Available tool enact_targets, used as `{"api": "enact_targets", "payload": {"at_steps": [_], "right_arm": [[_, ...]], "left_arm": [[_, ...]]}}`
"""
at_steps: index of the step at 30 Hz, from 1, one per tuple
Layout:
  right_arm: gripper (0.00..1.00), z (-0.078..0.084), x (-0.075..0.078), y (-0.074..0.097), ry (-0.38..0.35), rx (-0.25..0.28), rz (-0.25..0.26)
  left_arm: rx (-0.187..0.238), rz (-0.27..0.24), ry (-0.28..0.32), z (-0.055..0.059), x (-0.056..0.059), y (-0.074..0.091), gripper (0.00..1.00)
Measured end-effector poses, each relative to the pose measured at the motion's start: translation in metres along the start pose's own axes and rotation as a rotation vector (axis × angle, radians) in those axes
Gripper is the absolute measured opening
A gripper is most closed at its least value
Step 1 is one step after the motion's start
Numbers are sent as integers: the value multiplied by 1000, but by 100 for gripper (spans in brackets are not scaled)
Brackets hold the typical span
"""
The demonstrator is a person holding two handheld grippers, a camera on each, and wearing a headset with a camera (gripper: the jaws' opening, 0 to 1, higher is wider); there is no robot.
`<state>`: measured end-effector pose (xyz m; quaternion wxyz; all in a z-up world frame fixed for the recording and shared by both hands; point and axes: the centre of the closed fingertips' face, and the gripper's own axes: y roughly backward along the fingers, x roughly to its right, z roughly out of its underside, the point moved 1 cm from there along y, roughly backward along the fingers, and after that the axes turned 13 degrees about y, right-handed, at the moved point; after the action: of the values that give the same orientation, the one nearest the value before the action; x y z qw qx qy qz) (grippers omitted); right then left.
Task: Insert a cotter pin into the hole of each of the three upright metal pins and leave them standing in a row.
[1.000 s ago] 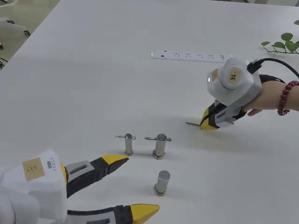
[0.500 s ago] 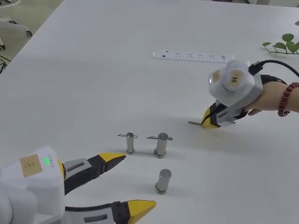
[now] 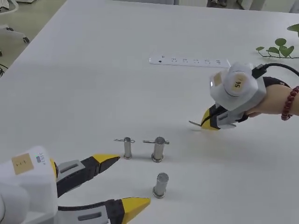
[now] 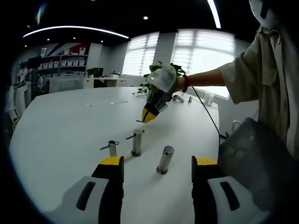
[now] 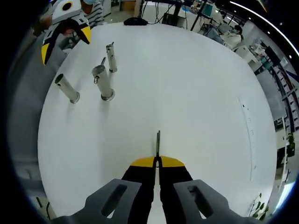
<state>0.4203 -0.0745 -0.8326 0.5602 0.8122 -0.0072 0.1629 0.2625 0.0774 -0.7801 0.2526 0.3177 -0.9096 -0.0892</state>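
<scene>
Yellow-tipped jaws of the left gripper [image 3: 130, 181] stand wide apart and hold nothing. The bare metal pin [image 3: 160, 185] stands upright just ahead of its fingertips, roughly in line with the gap. Beyond those tips stand the thinner pin [image 3: 127, 148] and the thicker pin [image 3: 158, 149], side by side, each with a cotter pin through its head. The right gripper [image 5: 157, 161], well apart from all three, is clamped on a loose cotter pin [image 5: 158, 142] that juts straight out past its fingertips. It seems to hang low over the white table [image 3: 93, 70], though contact is unclear.
</scene>
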Motion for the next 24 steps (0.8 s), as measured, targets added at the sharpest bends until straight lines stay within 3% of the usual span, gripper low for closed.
{"api": "enact_targets", "payload": {"at_steps": [7,13,24], "right_arm": [[3,-24,-7,19,60,44,35],[3,-47,-16,34,112,88,60],[3,-78,-35,51,186,139,81]], "left_arm": [[26,6,42,-6,2,2,56],[24,6,63,-8,4,2,54],[54,12,126,-17,9,2,48]]}}
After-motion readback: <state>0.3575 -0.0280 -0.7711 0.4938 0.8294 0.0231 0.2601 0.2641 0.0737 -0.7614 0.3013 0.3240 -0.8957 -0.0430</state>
